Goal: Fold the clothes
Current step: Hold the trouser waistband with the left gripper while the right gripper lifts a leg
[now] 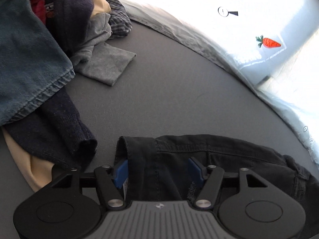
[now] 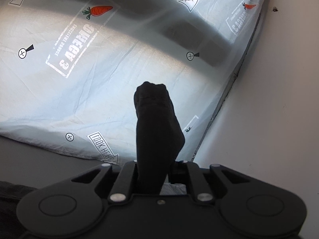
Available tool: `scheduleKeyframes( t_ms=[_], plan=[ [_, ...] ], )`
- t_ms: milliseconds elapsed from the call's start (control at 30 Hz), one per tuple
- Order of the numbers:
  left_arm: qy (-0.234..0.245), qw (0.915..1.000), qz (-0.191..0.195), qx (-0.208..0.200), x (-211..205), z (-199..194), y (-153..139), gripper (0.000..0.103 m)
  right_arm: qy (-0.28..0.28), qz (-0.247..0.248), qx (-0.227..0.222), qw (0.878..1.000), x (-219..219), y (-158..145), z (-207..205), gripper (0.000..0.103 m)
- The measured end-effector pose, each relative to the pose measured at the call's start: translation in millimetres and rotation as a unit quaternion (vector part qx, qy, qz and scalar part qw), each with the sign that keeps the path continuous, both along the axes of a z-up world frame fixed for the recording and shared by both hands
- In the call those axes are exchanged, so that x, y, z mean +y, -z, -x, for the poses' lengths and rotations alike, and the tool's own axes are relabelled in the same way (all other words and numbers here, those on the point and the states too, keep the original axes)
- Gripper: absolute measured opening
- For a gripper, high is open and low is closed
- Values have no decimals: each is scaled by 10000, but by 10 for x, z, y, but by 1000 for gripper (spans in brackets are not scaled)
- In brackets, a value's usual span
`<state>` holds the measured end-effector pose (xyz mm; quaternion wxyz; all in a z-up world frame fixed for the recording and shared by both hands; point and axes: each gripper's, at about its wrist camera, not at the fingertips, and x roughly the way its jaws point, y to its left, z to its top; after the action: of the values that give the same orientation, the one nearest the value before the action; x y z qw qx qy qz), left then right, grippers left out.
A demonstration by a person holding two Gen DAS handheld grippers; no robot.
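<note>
The black jeans (image 1: 199,159) lie on the grey table (image 1: 169,91), bunched at six o'clock, between the parted blue pads of the left hand-held gripper (image 1: 159,171), neither pad pressing. The right hand-held gripper (image 2: 153,171) pinches a dark fold of them, sticking up towards twelve o'clock.

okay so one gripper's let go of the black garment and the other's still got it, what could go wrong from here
The right gripper pinches only a bunched end of the black garment, so it could slip out. The left gripper is open around the folded edge; pulling may undo the fold. The clothes pile lies close and could snag.
</note>
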<state>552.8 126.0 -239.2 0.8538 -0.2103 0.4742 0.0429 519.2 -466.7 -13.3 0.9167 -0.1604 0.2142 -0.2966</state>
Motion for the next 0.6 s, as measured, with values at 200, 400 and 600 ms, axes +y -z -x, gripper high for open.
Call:
scheduleKeyframes(
  t_ms=[200, 400, 600],
  plan=[
    [-296, 9991, -275, 89, -70, -20, -5, 12, 43, 13, 11, 10000, -22, 56, 14, 11],
    [-1106, 9894, -892, -294, -192, 122, -393, 11, -120, 284, -197, 9993, 86, -73, 63, 11],
    [-805, 9734, -1966, -857, -435, 100, -902, 10, -686, 858, -728, 9913, 281, -482, 15, 11]
  ],
)
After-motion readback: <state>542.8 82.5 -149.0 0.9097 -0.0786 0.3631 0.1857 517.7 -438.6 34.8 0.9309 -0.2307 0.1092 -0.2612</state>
